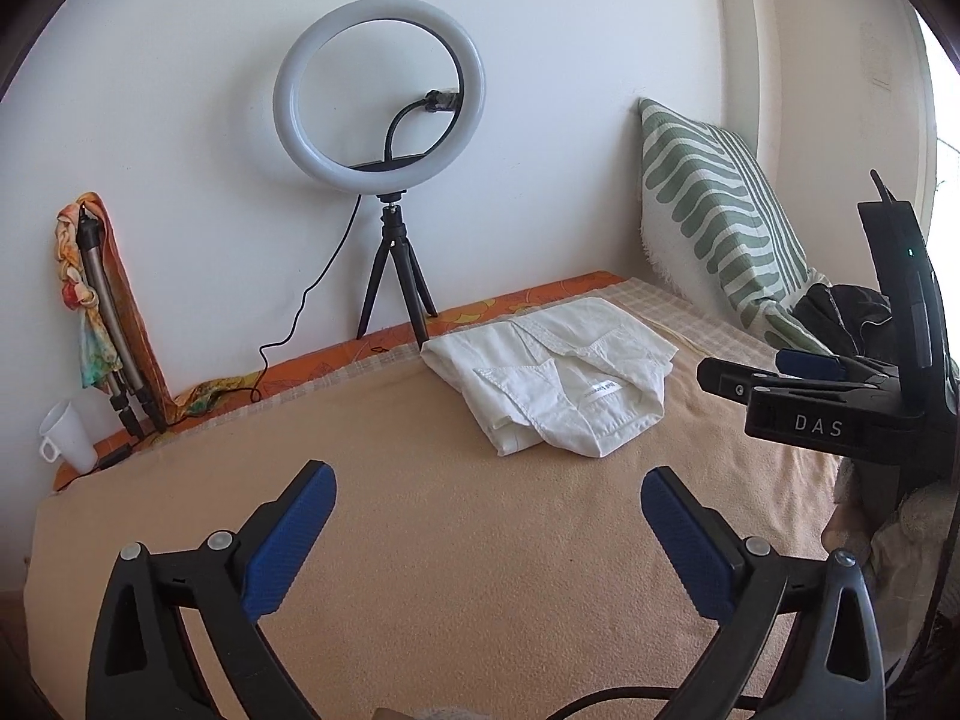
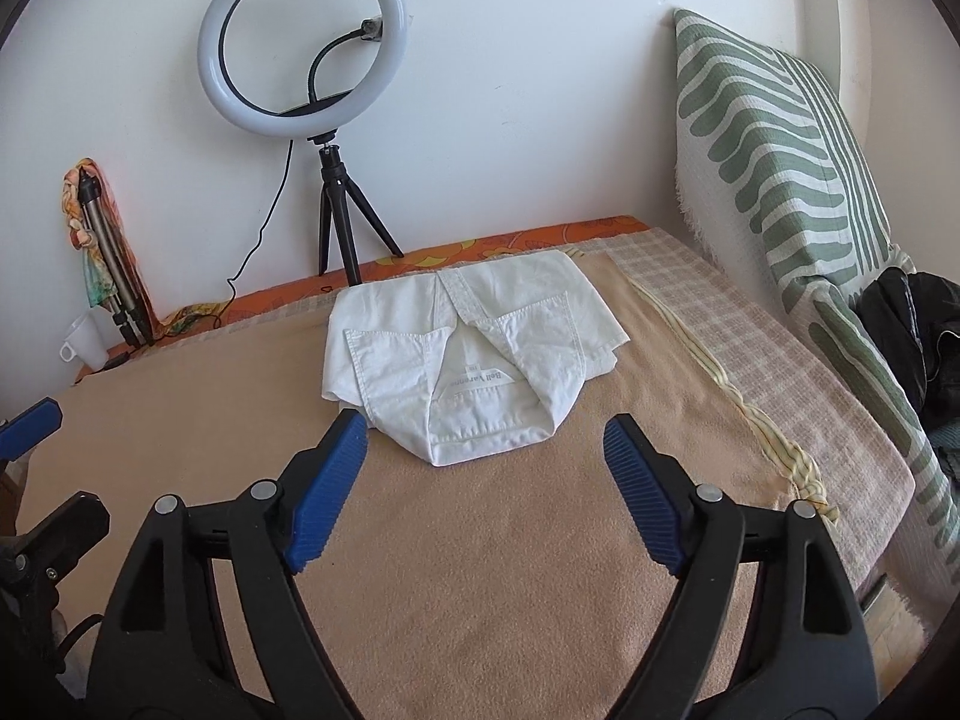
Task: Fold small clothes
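- Above the tan blanket (image 2: 480, 570), the right tool (image 2: 486, 456) gapes wide, gripping nothing.
- Left tool (image 1: 487, 507) likewise spread and empty.
- Just beyond, the folded white shirt (image 2: 474, 348) lies flat on the bed.
- A white cup (image 1: 69, 435) stands by the wall, contents unseen.

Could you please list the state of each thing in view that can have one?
white shirt: folded, lying on blanket
left gripper: open, empty
right gripper: open, empty
ring light: upright on tripod
white cup: standing upside down
striped pillow: leaning against wall
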{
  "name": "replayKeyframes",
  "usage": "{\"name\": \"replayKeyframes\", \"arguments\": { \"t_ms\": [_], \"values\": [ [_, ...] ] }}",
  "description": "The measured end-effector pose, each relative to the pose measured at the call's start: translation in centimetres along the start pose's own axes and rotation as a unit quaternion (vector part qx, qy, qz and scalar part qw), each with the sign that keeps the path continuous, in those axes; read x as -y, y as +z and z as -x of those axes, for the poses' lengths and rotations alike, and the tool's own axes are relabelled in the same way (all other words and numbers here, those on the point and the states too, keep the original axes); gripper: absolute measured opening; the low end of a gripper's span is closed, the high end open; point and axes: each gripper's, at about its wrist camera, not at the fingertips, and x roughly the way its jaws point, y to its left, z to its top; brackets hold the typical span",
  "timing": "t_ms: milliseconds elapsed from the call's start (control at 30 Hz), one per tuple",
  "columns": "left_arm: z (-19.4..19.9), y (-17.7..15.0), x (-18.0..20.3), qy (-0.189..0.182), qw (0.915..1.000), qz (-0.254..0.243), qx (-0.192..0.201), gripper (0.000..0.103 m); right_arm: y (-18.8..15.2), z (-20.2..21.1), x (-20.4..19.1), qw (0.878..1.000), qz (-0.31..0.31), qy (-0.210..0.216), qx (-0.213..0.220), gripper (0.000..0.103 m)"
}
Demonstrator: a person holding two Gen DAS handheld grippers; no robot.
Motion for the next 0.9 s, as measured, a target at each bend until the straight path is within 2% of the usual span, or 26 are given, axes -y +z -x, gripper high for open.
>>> {"name": "replayKeyframes", "arguments": {
  "t_ms": [133, 200, 300, 533, 900],
  "values": [
    [-0.4, -0.7, -0.2, 0.01, 0.9998, 0.003, -0.017, 0.103, -0.6, 0.3, -0.5, 1.0, -0.005, -0.012, 0.014, 0.097],
    [-0.8, -1.2, -0.2, 0.013, 0.9995, 0.002, -0.029, 0.103, -0.7, 0.4, -0.9, 0.999, 0.005, -0.022, 0.025, 0.103],
    [-1.3, -1.9, -0.1, 0.018, 0.9988, 0.0, -0.045, 0.103, -0.9, 0.3, -1.4, 0.999, 0.022, -0.031, 0.034, 0.103],
    [-2.3, -2.8, 0.2, 0.055, 0.9952, -0.027, -0.077, 0.103, -1.2, -0.5, -2.1, 0.999, 0.028, -0.031, 0.022, 0.103],
    [-2.5, -3.1, -0.1, 0.051, 0.995, -0.024, -0.082, 0.103, -1.2, -0.5, -2.9, 0.999, 0.036, -0.026, 0.023, 0.103]
  ]
}}
